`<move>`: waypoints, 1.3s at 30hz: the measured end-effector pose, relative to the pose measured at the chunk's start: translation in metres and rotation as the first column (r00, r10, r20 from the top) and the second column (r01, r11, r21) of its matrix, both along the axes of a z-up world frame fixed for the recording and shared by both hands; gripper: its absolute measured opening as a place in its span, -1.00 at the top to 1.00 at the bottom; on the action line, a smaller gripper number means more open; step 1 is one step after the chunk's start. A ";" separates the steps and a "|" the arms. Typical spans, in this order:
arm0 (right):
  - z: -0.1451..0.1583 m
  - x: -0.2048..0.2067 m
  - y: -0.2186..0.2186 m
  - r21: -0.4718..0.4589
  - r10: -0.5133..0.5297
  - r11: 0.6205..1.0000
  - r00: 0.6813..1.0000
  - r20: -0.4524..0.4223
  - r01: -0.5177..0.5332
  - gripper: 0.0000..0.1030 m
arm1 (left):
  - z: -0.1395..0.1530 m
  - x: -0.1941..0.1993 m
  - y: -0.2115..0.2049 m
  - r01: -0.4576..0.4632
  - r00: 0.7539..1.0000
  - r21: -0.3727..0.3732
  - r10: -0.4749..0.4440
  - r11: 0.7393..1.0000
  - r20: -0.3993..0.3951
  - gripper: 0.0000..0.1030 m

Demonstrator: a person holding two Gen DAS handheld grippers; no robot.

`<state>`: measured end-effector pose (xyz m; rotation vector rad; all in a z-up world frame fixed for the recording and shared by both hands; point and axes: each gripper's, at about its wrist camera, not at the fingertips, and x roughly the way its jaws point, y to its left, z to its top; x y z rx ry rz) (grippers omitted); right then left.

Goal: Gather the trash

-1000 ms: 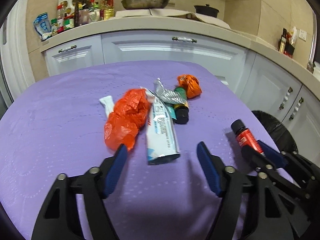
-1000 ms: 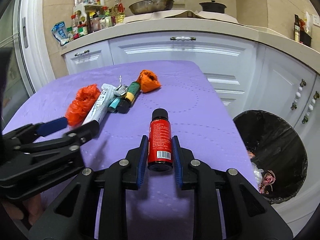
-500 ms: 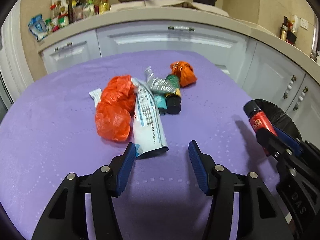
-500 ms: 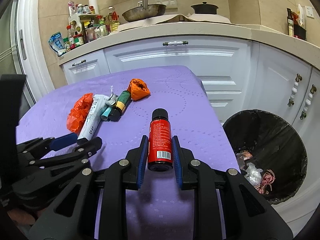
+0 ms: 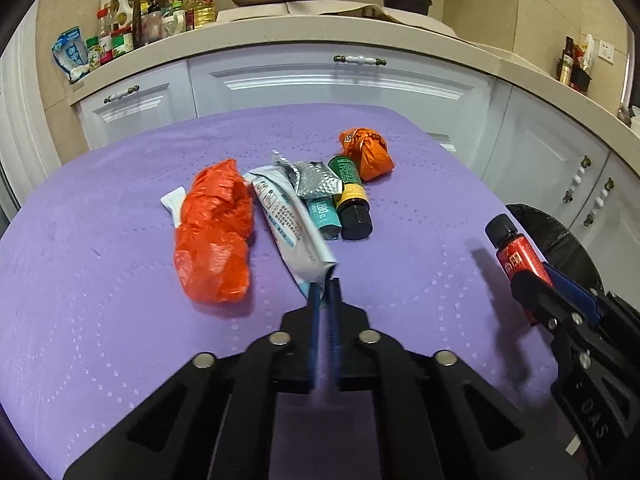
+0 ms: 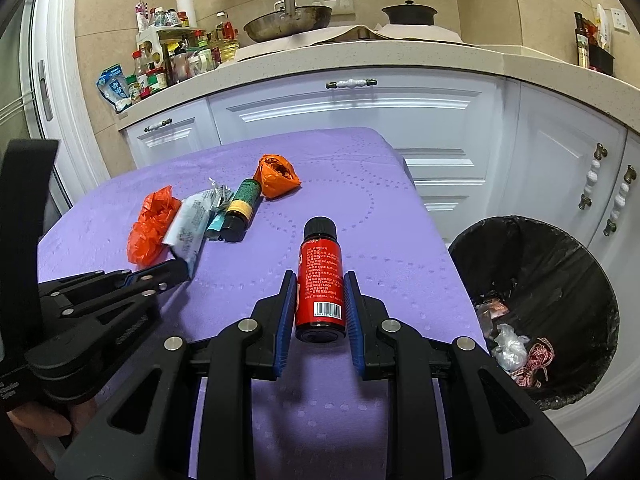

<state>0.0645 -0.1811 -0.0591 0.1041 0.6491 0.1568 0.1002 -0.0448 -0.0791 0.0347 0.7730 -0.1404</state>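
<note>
My left gripper (image 5: pixel 325 286) is shut on the flat near end of a white toothpaste tube (image 5: pixel 288 220), which lies on the purple table (image 5: pixel 120 320). My right gripper (image 6: pixel 318 280) is shut on a small red bottle (image 6: pixel 320 276) with a black cap and holds it above the table's right side. It also shows in the left wrist view (image 5: pixel 516 254). A black-lined trash bin (image 6: pixel 552 280) stands on the floor right of the table. The left gripper shows in the right wrist view (image 6: pixel 180 270).
Trash lies mid-table: a crumpled red bag (image 5: pixel 216 232), a silver foil wrapper (image 5: pixel 316 180), a teal tube (image 5: pixel 324 214), a green-and-yellow bottle (image 5: pixel 352 196) and an orange wad (image 5: pixel 366 152). White cabinets (image 5: pixel 340 84) and a cluttered counter stand behind.
My left gripper has moved forward and closed its jaws on the end of the toothpaste tube. My right gripper has kept hold of the red bottle and drifted slightly right, towards the bin.
</note>
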 end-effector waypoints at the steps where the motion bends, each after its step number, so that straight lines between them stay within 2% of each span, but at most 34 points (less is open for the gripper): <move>1: 0.000 0.000 0.000 0.002 0.000 1.000 1.000 0.000 0.000 0.55 | 0.000 -0.002 0.002 0.001 1.000 0.000 -0.001 1.000 -0.001 0.95; 9: -0.001 -0.002 0.001 0.008 0.006 1.000 1.000 0.003 -0.006 0.55 | -0.002 -0.008 0.017 -0.010 1.000 -0.049 0.008 0.999 -0.026 0.99; 13: -0.001 -0.002 0.000 0.009 0.005 1.000 1.000 0.004 -0.005 0.55 | 0.005 -0.014 0.016 -0.003 1.000 -0.075 0.003 0.997 0.000 0.98; 17: 0.000 -0.003 -0.001 0.011 0.003 1.000 1.000 0.009 -0.003 0.55 | 0.012 -0.015 0.004 0.017 0.999 -0.050 -0.015 0.999 0.043 0.70; 22: 0.003 -0.003 -0.005 0.016 -0.003 1.000 1.000 0.014 0.003 0.55 | 0.012 0.001 -0.006 0.005 0.999 -0.042 -0.003 0.999 0.036 0.63; 27: 0.003 -0.002 -0.011 0.029 -0.010 1.000 1.000 0.013 0.010 0.55 | 0.009 0.013 -0.009 -0.038 0.999 -0.022 0.038 0.999 0.024 0.19; 33: 0.001 0.000 -0.016 0.042 -0.012 0.999 1.000 0.007 0.012 0.55 | 0.006 0.016 -0.003 -0.065 0.998 -0.025 0.065 0.998 -0.013 0.17; 35: 0.000 0.001 -0.018 0.045 -0.013 0.999 1.000 0.006 0.013 0.55 | 0.012 0.010 -0.001 -0.065 0.998 -0.032 0.066 0.997 0.013 0.17; 37: 0.000 0.002 -0.019 0.049 -0.013 0.999 1.000 0.005 0.013 0.55 | 0.017 0.006 -0.003 -0.063 0.996 -0.010 0.063 0.998 0.057 0.07; 38: 0.000 0.002 -0.019 0.053 -0.013 0.999 1.000 0.004 0.013 0.55 | 0.017 0.007 -0.005 -0.061 0.996 0.001 0.061 0.998 0.065 -0.04; 39: -0.001 0.003 -0.019 0.056 -0.012 0.998 1.000 0.002 0.012 0.55 | 0.016 0.009 -0.005 -0.063 0.996 0.010 0.062 0.998 0.065 -0.06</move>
